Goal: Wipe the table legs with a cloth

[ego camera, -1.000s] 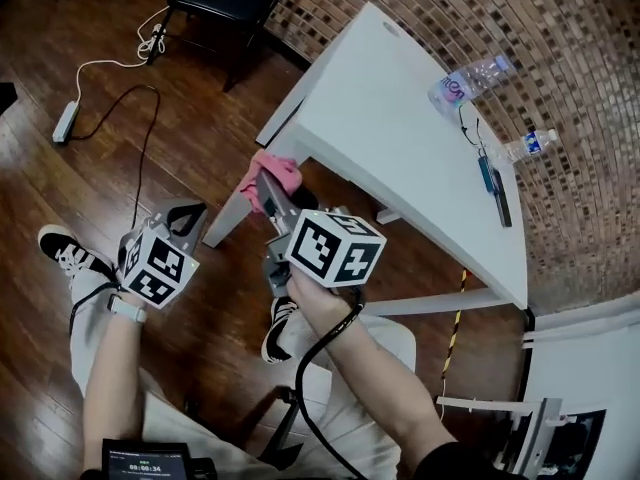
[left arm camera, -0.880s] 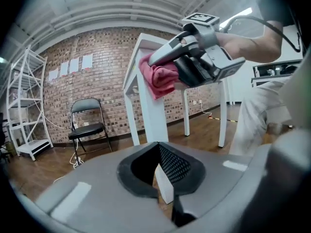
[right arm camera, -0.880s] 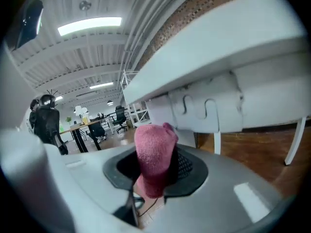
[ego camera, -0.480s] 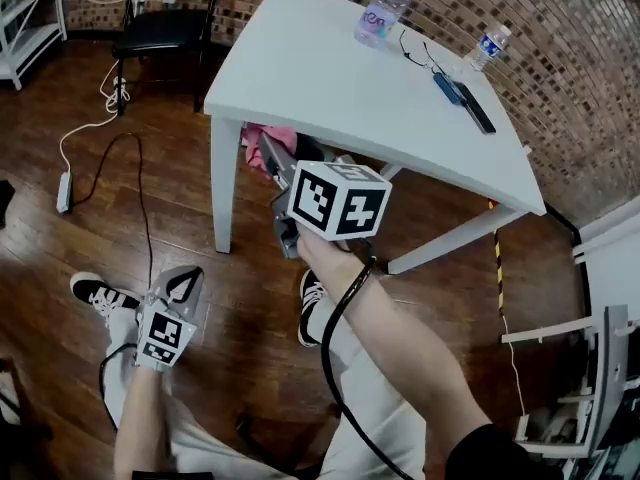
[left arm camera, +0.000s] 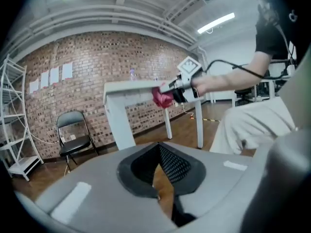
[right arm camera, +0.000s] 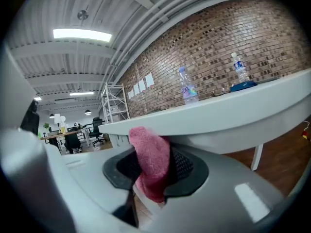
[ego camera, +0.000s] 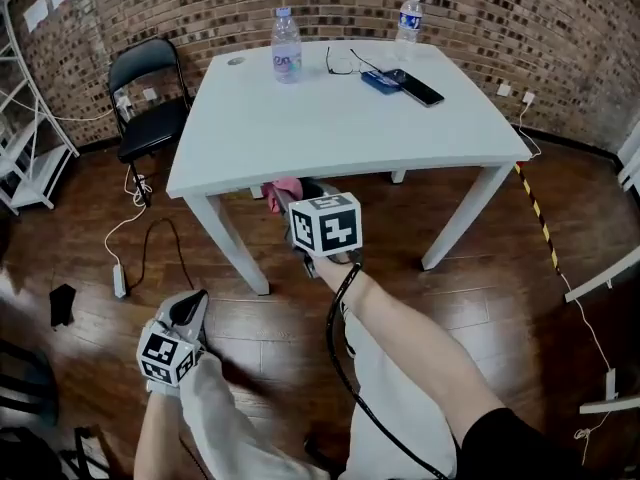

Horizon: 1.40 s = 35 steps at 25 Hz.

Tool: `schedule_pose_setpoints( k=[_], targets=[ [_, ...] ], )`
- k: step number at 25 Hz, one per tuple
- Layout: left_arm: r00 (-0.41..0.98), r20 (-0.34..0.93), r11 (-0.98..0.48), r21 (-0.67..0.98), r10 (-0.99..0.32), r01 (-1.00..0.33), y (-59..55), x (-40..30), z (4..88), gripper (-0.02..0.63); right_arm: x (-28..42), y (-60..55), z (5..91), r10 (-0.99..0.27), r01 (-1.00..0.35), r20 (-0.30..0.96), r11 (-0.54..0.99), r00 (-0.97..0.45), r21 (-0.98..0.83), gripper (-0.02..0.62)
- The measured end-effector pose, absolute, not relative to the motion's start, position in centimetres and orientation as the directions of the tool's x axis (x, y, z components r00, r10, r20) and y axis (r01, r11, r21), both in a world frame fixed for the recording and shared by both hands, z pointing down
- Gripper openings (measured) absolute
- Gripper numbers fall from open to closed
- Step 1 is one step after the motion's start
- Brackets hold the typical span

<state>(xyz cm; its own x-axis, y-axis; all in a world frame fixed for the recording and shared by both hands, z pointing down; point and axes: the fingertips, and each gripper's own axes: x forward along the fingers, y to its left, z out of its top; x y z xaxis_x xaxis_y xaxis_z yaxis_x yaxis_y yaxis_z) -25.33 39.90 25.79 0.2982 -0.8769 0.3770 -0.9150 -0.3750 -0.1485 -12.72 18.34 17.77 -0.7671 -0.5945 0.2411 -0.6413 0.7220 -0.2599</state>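
Observation:
The white table [ego camera: 330, 128] stands ahead on white legs, the front left leg [ego camera: 232, 245] and the front right leg [ego camera: 462, 218] both in sight. My right gripper [ego camera: 296, 200] is shut on a pink cloth [ego camera: 283, 192], held just under the table's front edge, right of the front left leg and not touching it. In the right gripper view the cloth [right arm camera: 149, 166] hangs between the jaws of the right gripper [right arm camera: 153, 178], below the tabletop's underside. My left gripper [ego camera: 192, 306] stays low at the left near the knee, shut and empty. The left gripper view shows the left gripper [left arm camera: 158, 152] and, farther off, the cloth [left arm camera: 163, 97].
On the tabletop lie two water bottles [ego camera: 286, 44] [ego camera: 408, 18], glasses [ego camera: 345, 63] and a phone [ego camera: 420, 90]. A black folding chair [ego camera: 145, 98] stands left of the table, a white shelf [ego camera: 25, 158] farther left. A power strip [ego camera: 119, 280] with cable lies on the wood floor.
The head view has drawn back and now faces the table's front. The right gripper with the cloth has gone from the corner leg to under the front edge. The left gripper has dropped lower.

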Motion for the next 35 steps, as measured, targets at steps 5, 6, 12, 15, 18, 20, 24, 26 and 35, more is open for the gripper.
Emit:
schedule_pose_setpoints(
  k=[5,6,12,15,18,20,24,26,35],
  targets=[
    [0.33,0.276,-0.381,-0.156,-0.903,-0.911,35.0,-17.8,17.7,0.002,-7.6,17.3,17.7,-0.618,-0.661,0.236,0.709,-0.75,-0.247,0.114],
    [0.346,0.267,-0.395,-0.154,-0.899,-0.906,34.1,-15.7,16.9,0.002,-6.6,17.3,17.7,-0.616,-0.661,0.241,0.714,-0.749,-0.23,0.114],
    [0.419,0.273,-0.472,-0.169,-0.866,-0.865,29.2,-5.9,16.4,0.002,-1.9,16.2,17.4,-0.622,-0.661,0.233,0.731,-0.747,-0.167,0.114],
    [0.461,0.274,-0.507,-0.13,-0.844,-0.852,28.0,-2.2,16.8,0.002,1.4,15.5,17.8,-0.643,-0.686,0.245,0.706,-0.725,-0.176,0.114],
    [0.487,0.252,-0.527,-0.126,-0.836,-0.84,26.5,0.6,16.9,0.002,4.8,14.5,17.9,-0.669,-0.713,0.26,0.686,-0.696,-0.146,0.114],
    [0.5,0.225,-0.531,-0.111,-0.837,-0.84,25.3,2.5,16.8,0.002,6.9,13.8,17.9,-0.68,-0.724,0.269,0.679,-0.682,-0.123,0.114],
    [0.543,0.188,-0.567,-0.106,-0.818,-0.817,22.6,7.8,16.1,0.002,12.6,11.6,17.8,-0.718,-0.765,0.283,0.636,-0.636,-0.105,0.114],
    [0.579,0.181,-0.601,-0.114,-0.795,-0.791,21.6,11.1,15.9,0.002,16.0,10.7,18.0,-0.743,-0.791,0.286,0.602,-0.606,-0.11,0.114],
    [0.687,0.114,-0.696,-0.136,-0.718,-0.705,18.1,25.9,15.6,0.002,30.5,6.1,17.8,-0.794,-0.832,0.248,0.54,-0.555,-0.131,0.114]
  ],
)
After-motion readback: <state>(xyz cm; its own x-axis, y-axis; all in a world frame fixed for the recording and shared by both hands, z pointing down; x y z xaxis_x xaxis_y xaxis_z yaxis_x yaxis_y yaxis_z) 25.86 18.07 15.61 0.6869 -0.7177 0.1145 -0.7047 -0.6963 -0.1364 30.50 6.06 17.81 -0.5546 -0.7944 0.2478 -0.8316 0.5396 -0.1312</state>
